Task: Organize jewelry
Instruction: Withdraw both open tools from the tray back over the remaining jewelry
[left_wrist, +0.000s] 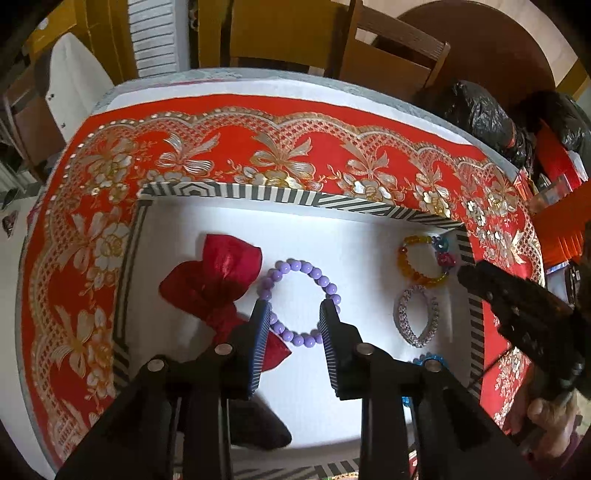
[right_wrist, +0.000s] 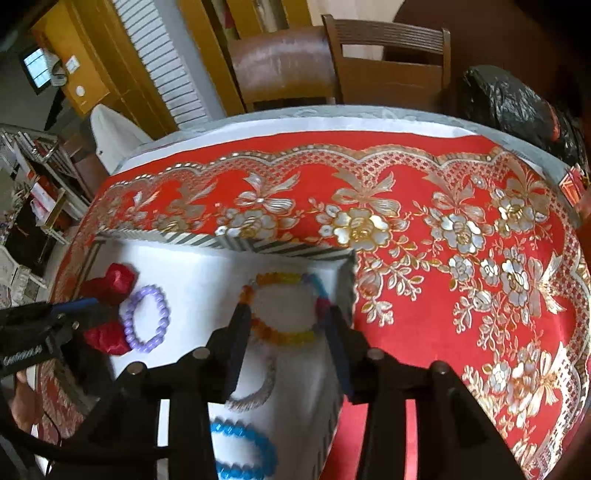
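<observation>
Left view: our left gripper (left_wrist: 295, 308) hung wide open over the purple bracelet (left_wrist: 300, 302) in the tray (left_wrist: 258, 192), framing it, likely for pickup. Right view: our right gripper (right_wrist: 286, 314) gaped around the multicolour bracelet (right_wrist: 282, 308).

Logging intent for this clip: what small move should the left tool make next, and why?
Probably lower and close. The left tool is open with its fingers either side of the purple bead bracelet lying in the striped box, seemingly still above it. The red pouch lies close by, so descend straight.
</observation>
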